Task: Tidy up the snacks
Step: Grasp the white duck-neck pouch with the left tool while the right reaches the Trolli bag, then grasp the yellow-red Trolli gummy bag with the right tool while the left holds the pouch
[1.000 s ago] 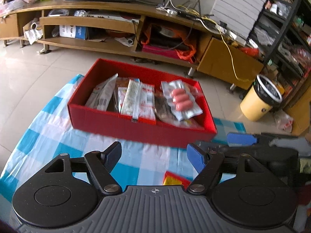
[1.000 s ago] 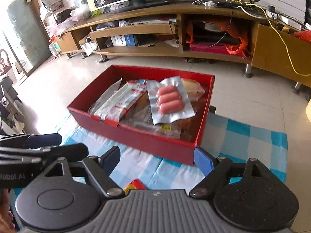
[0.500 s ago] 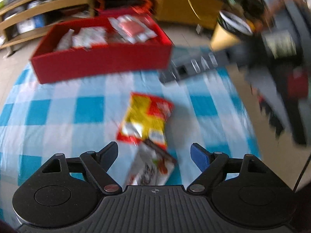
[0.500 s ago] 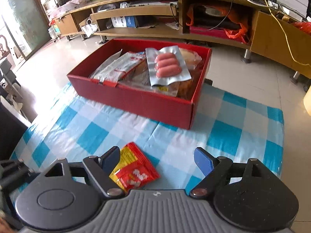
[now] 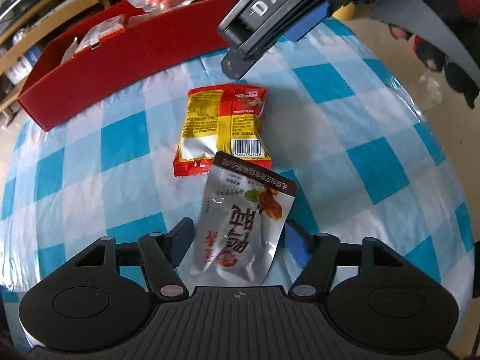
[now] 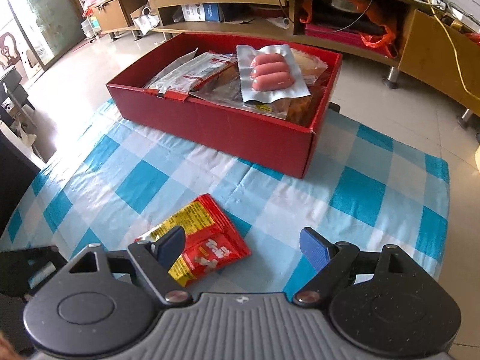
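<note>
A silver snack pouch (image 5: 243, 225) lies on the blue checked cloth (image 5: 345, 126), its top edge over a red and yellow snack packet (image 5: 222, 126). My left gripper (image 5: 240, 240) is open, its fingers on either side of the pouch's lower half. My right gripper (image 6: 243, 247) is open and empty, low over the red and yellow packet (image 6: 198, 240), and it also shows in the left wrist view (image 5: 270, 27). The red box (image 6: 228, 129) holds several snack packs, a sausage pack (image 6: 270, 72) on top.
The box stands at the far side of the cloth (image 6: 375, 195). Beyond it is a tiled floor (image 6: 75, 84) and a long wooden TV cabinet (image 6: 426, 45) with cables. The cloth's right edge drops to the floor (image 5: 444, 90).
My left gripper swung away from the box and came down over the silver pouch. My right gripper drew back and lowered over the red and yellow packet. Both stayed open.
</note>
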Demonstrator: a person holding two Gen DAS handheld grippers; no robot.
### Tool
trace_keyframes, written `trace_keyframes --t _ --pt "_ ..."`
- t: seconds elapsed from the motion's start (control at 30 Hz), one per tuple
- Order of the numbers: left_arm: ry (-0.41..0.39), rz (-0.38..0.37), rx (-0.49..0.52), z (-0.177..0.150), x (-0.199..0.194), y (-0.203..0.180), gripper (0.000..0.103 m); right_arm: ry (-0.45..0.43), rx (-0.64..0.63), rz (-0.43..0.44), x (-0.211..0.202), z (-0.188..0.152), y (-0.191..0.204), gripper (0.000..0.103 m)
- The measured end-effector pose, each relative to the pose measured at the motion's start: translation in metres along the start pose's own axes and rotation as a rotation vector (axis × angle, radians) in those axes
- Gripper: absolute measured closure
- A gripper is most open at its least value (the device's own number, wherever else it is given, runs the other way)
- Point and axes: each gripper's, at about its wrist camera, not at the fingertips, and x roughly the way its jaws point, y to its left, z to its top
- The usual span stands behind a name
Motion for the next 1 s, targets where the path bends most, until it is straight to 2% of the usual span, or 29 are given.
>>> trace_keyframes --t 0.03,0.17,0.4,0.6,0.73,0.83,0.9,1.0 --pt "0.001 0.006 0.006 0.0 -0.002 -0.001 0.04 0.002 -0.003 0.003 0.002 0.002 0.001 0.019" --pt "0.013 0.035 -0.003 -0.009 -0.007 -0.003 0.042 0.015 -0.022 0.011 0.01 0.007 0.011 0.019" --pt "0.019 0.039 -0.095 -0.024 -0.015 0.01 0.043 0.065 -0.06 0.015 0.031 0.006 0.028 0.019" --pt "0.02 -0.004 -0.228 -0.03 -0.019 0.034 0.042 0.094 -0.054 0.001 0.044 0.003 0.033 0.019" --pt "0.014 -0.033 -0.278 -0.03 -0.02 0.043 0.042 0.066 0.035 0.008 0.033 0.001 0.026 0.019" --pt "0.006 -0.049 -0.295 -0.032 -0.02 0.046 0.042 0.025 0.19 0.04 0.013 -0.009 0.012 0.017" --pt "0.005 -0.056 -0.305 -0.032 -0.02 0.048 0.042 0.038 0.286 0.09 0.01 -0.022 0.008 0.014" --pt "0.012 -0.07 -0.335 -0.032 -0.02 0.051 0.042 0.054 0.333 0.105 0.017 -0.028 0.019 0.014"
